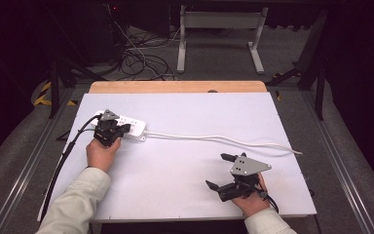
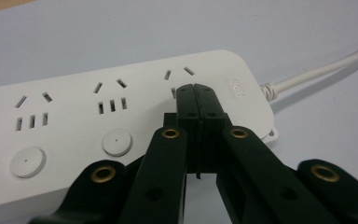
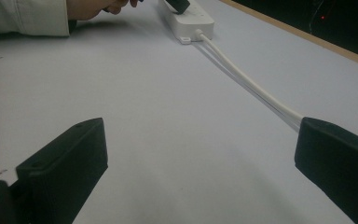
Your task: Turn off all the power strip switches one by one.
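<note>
Two tools: left tool [image 2: 196, 88], jaws together, is pressing the power strip [image 2: 121, 116] switch and risking skidding it; right tool [image 3: 200, 163] is idling apart.

Left gripper [image 1: 110, 127] closed; right gripper [image 1: 221, 171] spread wide.
</note>
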`<state>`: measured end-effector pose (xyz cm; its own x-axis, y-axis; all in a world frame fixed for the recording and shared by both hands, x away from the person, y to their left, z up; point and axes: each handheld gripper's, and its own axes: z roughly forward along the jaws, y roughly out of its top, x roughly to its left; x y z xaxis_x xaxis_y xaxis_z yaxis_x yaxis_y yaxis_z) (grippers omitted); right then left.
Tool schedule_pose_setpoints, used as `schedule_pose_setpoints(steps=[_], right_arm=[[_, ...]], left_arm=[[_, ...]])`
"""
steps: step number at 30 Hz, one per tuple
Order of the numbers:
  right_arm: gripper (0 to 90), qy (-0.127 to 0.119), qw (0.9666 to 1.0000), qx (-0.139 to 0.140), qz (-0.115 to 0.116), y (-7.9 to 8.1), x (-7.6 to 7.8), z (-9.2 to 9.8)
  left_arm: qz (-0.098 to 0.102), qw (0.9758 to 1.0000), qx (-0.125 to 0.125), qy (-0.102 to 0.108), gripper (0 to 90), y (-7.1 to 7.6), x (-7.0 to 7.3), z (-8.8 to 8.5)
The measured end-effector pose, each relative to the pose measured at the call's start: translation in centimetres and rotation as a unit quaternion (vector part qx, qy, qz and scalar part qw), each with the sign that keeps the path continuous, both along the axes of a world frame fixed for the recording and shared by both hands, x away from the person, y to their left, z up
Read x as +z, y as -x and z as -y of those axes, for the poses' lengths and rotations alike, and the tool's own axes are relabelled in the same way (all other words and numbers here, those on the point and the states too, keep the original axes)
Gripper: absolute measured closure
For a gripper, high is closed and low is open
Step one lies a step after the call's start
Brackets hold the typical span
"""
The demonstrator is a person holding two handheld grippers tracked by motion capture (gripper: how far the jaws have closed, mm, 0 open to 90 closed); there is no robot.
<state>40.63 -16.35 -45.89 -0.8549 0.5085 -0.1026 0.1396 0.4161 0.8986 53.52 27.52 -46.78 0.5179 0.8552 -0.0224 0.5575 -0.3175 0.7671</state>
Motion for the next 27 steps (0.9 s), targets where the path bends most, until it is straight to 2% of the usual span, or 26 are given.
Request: schedule_pose_setpoints(steps=[6, 8, 10, 17, 21, 27], right_arm=[[3.3, 0.0, 1.0, 0.0, -0.001, 0.01, -0.01, -0.02], [3.3, 0.0, 1.0, 0.0, -0.001, 0.0, -0.01, -0.03], [3.3, 0.0, 1.0, 0.0, -0.001, 0.0, -0.02, -0.03], [3.3, -0.001, 1.0, 0.001, -0.003, 0.06, -0.02, -0.04], [3.3, -0.001, 1.0, 0.001, -0.003, 0.07, -0.03, -0.03], [3.3, -0.001, 1.0, 0.0, -0.002, 0.09, -0.02, -0.02]], left_arm=[[0.0, 1.0, 0.002, -0.003, 90.0, 0.04, 0.01, 0.13], [0.008, 0.9999, 0.004, -0.014, 90.0, 0.1, 0.03, 0.26], [0.007, 0.9998, 0.006, -0.016, 90.0, 0.16, 0.04, 0.42], [-0.003, 0.9999, 0.008, -0.007, 90.0, 0.04, 0.09, 0.19], [0.011, 0.9995, 0.007, -0.028, 90.0, 0.24, 0.06, 0.56], [0.01, 0.9995, 0.007, -0.028, 90.0, 0.27, 0.01, 0.62]])
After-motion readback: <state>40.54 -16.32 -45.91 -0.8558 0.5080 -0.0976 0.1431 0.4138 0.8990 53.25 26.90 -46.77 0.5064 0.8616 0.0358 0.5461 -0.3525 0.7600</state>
